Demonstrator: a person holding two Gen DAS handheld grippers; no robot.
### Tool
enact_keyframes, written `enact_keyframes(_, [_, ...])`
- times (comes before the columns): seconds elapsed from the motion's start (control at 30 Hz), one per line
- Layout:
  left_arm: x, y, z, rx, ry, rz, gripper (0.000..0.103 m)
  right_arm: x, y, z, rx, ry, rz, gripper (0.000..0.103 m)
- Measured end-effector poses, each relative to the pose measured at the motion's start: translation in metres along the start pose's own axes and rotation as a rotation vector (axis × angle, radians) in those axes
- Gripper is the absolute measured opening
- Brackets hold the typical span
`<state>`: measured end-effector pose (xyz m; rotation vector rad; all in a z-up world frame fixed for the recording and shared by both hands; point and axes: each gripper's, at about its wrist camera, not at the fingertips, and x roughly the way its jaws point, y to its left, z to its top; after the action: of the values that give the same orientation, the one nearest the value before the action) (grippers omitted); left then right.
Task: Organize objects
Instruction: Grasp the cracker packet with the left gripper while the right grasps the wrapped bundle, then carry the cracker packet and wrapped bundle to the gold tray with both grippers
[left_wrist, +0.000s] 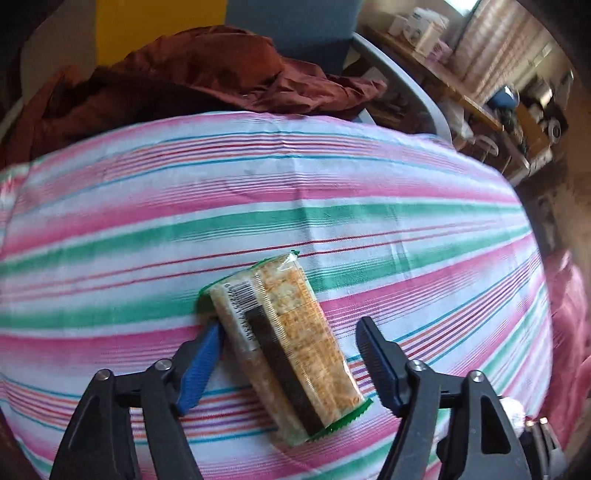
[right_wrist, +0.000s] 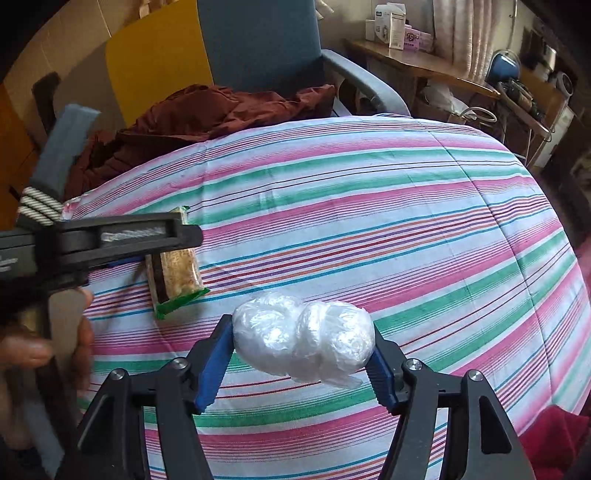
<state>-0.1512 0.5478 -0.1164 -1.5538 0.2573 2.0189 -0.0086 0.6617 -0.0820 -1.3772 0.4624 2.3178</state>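
Observation:
A cracker packet (left_wrist: 286, 341) with green ends lies on the striped cloth (left_wrist: 332, 192). My left gripper (left_wrist: 288, 332) is open, its jaws on either side of the packet, the left pad close to it. The packet also shows in the right wrist view (right_wrist: 175, 264), partly under the left gripper's body (right_wrist: 110, 236). My right gripper (right_wrist: 303, 336) is shut on a white crumpled plastic bundle (right_wrist: 303, 341) and holds it above the cloth (right_wrist: 406, 206).
A dark red garment (right_wrist: 207, 114) lies heaped at the cloth's far edge on a blue chair (right_wrist: 266, 48). A wooden shelf (right_wrist: 424, 66) with boxes stands at the back right. A red cloth (right_wrist: 565, 428) lies at the lower right.

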Motion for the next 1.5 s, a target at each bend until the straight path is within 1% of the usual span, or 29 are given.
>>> enact_keyframes(0.03, [0.001,-0.004,-0.001,0.030,0.005,0.010,0.081,0.001,0.001,0.000,-0.001,0.000,0.002,0.067])
enact_keyframes(0.1, [0.004,-0.013,-0.006,0.131,0.005,0.049,0.081,0.000,0.001,0.000,-0.006,0.004,0.002,0.067])
enact_keyframes(0.17, [0.001,-0.013,-0.016,0.187,-0.021,0.078,0.074,0.001,0.002,-0.001,-0.012,0.004,0.003,0.067])
enact_keyframes(0.23, [-0.005,-0.006,-0.026,0.213,-0.050,0.081,0.057,0.002,0.004,-0.003,-0.011,0.006,0.007,0.067])
enact_keyframes(0.27, [-0.008,-0.001,-0.029,0.218,-0.063,0.074,0.053,0.002,0.005,-0.003,-0.014,0.007,0.008,0.067])
enact_keyframes(0.33, [-0.015,0.014,-0.037,0.205,-0.068,0.031,0.052,0.002,0.008,-0.004,-0.026,0.007,0.016,0.067])
enact_keyframes(0.47, [-0.031,0.035,-0.067,0.215,-0.080,0.006,0.052,0.004,0.021,-0.008,-0.065,0.010,0.048,0.067])
enact_keyframes(0.57, [-0.046,0.053,-0.100,0.224,-0.108,0.012,0.052,0.006,0.036,-0.013,-0.108,0.017,0.076,0.067])
enact_keyframes(0.63, [-0.054,0.060,-0.118,0.225,-0.127,0.029,0.052,0.011,0.046,-0.018,-0.133,0.033,0.092,0.067])
enact_keyframes(0.73, [-0.066,0.073,-0.141,0.220,-0.153,0.049,0.052,0.018,0.059,-0.025,-0.162,0.057,0.111,0.067])
enact_keyframes(0.97, [-0.090,0.096,-0.169,0.159,-0.183,0.053,0.052,0.025,0.092,-0.041,-0.250,0.070,0.158,0.067])
enact_keyframes(1.07, [-0.111,0.102,-0.180,0.163,-0.230,0.073,0.052,0.027,0.105,-0.049,-0.285,0.071,0.163,0.066])
enact_keyframes(1.33, [-0.161,0.117,-0.190,0.137,-0.346,0.085,0.052,0.027,0.133,-0.059,-0.351,0.058,0.190,0.066])
enact_keyframes(1.5, [-0.181,0.127,-0.197,0.123,-0.382,0.101,0.052,0.026,0.140,-0.063,-0.367,0.056,0.201,0.066])
